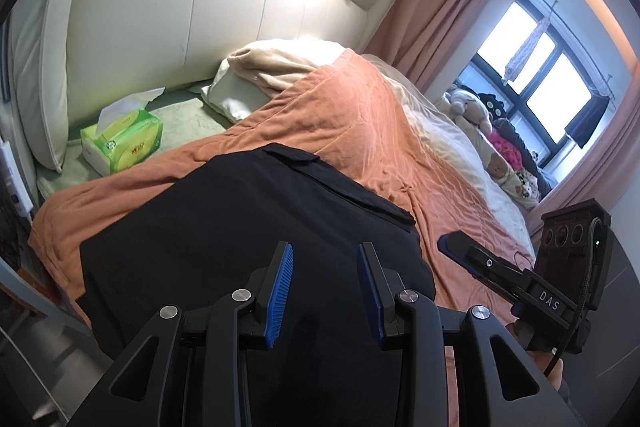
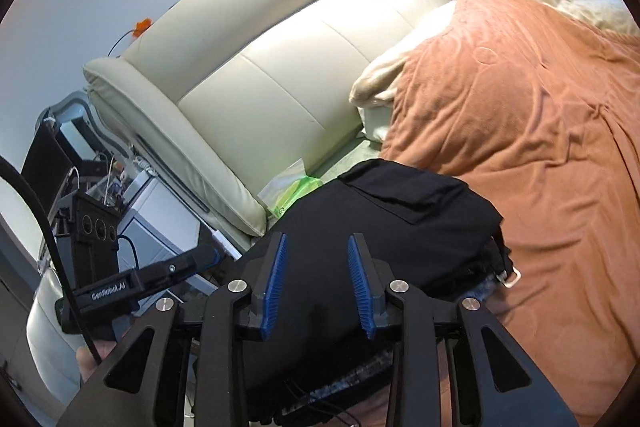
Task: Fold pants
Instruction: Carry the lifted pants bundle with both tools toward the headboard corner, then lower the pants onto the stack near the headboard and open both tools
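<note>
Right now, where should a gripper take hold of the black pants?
On the black pants, grip the loose edge with the white tag, coming in from the orange blanket side. The layers there overhang the stack, so one finger can slip underneath.

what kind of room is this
Most likely a bedroom: a bed with a padded cream headboard, an orange blanket with black pants on it, and stuffed toys by the window.
</note>
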Demonstrator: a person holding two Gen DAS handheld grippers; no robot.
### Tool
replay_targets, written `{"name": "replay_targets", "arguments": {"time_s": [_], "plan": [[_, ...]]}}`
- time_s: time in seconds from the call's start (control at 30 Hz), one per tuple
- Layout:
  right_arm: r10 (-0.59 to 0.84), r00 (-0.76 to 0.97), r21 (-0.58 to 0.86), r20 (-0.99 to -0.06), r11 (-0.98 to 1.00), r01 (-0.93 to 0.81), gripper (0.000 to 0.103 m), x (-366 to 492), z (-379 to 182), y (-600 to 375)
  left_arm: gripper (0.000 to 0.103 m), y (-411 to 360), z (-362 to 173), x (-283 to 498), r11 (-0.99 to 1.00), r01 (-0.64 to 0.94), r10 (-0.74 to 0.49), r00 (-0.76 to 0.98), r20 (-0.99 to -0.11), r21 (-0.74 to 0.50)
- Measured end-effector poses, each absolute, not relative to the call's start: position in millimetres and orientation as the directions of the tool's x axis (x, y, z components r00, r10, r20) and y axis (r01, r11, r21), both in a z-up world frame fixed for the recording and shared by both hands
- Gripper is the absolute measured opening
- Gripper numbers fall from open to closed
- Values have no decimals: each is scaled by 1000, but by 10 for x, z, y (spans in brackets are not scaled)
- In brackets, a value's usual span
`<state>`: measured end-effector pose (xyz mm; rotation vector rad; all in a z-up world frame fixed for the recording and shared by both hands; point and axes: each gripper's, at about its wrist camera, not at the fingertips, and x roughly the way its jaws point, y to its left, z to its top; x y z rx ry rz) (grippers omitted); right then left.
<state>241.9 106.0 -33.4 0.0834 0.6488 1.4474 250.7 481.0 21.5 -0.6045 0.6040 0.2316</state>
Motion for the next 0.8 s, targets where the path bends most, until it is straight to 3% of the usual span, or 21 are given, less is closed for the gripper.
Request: {"name": "replay_targets", "arguments": {"time_s": [0.2, 0.3, 0.4, 0.8], "plan": [[939, -45, 447, -340, 119, -887, 29, 2546, -489, 1287, 36, 4758, -7, 2541, 773, -382, 13, 808, -589, -507], [926, -46, 429, -374, 129, -894, 29, 2615, -718, 1399, 36, 4744, -167, 2577, 761, -401, 6, 791, -612, -510], [912, -58, 426, -405, 133, -895, 17, 2650, -897, 1393, 36, 4753, -316, 2545, 741, -410, -4, 789, -614, -531], [860, 16, 271, -510, 179, -946, 17, 2482, -967, 1249, 32, 4557, -381, 2402, 762, -414, 19, 783, -622, -498]]}}
